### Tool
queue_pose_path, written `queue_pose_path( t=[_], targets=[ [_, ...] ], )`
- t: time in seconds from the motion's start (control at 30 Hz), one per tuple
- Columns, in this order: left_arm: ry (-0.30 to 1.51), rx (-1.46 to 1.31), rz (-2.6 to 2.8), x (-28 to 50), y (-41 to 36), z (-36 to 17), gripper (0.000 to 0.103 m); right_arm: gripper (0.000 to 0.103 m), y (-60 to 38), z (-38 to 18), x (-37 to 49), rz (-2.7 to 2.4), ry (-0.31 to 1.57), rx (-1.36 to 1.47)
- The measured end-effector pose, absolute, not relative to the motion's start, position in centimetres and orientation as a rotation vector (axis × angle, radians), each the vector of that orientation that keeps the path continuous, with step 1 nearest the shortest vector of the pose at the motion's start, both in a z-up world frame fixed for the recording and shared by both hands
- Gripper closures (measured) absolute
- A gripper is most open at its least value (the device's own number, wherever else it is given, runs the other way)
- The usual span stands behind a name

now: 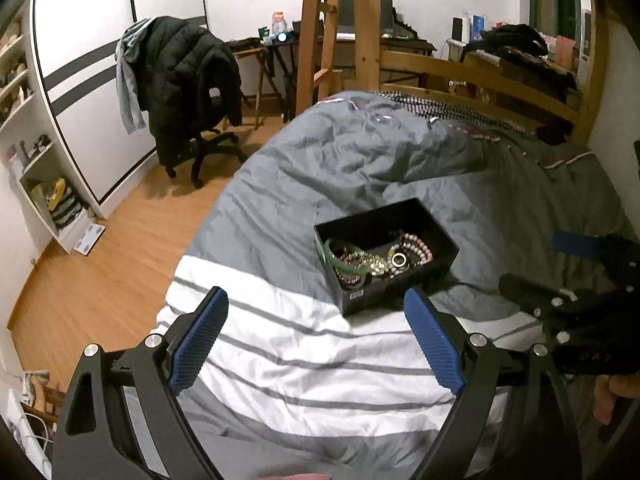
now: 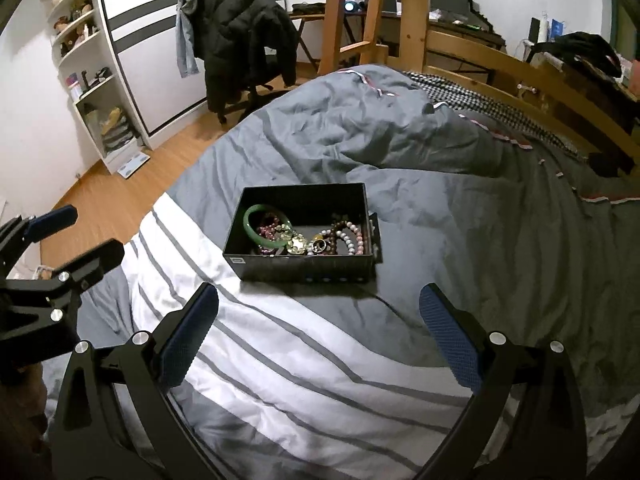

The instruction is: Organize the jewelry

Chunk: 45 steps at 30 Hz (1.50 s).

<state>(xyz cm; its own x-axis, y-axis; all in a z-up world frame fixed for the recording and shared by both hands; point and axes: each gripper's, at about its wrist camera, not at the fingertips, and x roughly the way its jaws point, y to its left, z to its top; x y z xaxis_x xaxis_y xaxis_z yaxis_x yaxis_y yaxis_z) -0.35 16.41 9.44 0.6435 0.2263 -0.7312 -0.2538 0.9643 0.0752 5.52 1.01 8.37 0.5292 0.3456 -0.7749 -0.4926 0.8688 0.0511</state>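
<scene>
1. Black open box resting on the duvet of the bed, at the border of the grey and white striped parts.
2. Inside the box, heaped together: a green bangle, bead bracelets, a ring, other small pieces tangled between.
3. Left hand-held gripper released, jaws wide apart, nothing between them, hovering short of the box's near wall.
4. Right hand-held gripper likewise released and empty, held back from the box over the striped cover.
5. No jewelry visible on the duvet outside the box.
6. Stage unclear: fits either a jumble awaiting sorting or pieces already gathered into the box.
7. Any pick from the heap likely calls for a narrow, careful pinch on a single piece, since strands overlap.
</scene>
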Motion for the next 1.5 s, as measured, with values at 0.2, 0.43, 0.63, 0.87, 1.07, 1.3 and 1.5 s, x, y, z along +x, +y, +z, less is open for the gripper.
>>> queue_pose_path(
  t=[0.2,0.43,0.63,0.87,1.07,1.3,1.5],
  targets=[
    [0.851,-0.037,0.282,-0.5,16.7,8.5,0.015,0.004,1.0,8.1,5.3,0.510,0.883,-0.188],
    [0.870,-0.031,0.275,-0.4,16.4,7.7,0.015,0.004,1.0,7.5,5.2,0.507,0.895,-0.188],
    [0.882,-0.019,0.266,-0.2,16.1,7.4,0.015,0.004,1.0,7.5,5.2,0.507,0.895,-0.188],
    [0.888,-0.007,0.256,-0.1,15.4,7.2,0.015,0.004,0.9,7.4,5.2,0.506,0.896,-0.186],
    [0.893,-0.008,0.254,0.0,15.3,7.1,0.015,0.004,1.0,7.4,5.2,0.507,0.898,-0.188],
    [0.893,-0.008,0.253,0.0,15.3,7.1,0.015,0.004,1.0,6.6,5.1,0.506,0.904,-0.191],
    [0.897,-0.001,0.244,0.1,15.0,6.8,0.015,0.004,1.0,6.6,5.0,0.505,0.902,-0.192]
  ],
)
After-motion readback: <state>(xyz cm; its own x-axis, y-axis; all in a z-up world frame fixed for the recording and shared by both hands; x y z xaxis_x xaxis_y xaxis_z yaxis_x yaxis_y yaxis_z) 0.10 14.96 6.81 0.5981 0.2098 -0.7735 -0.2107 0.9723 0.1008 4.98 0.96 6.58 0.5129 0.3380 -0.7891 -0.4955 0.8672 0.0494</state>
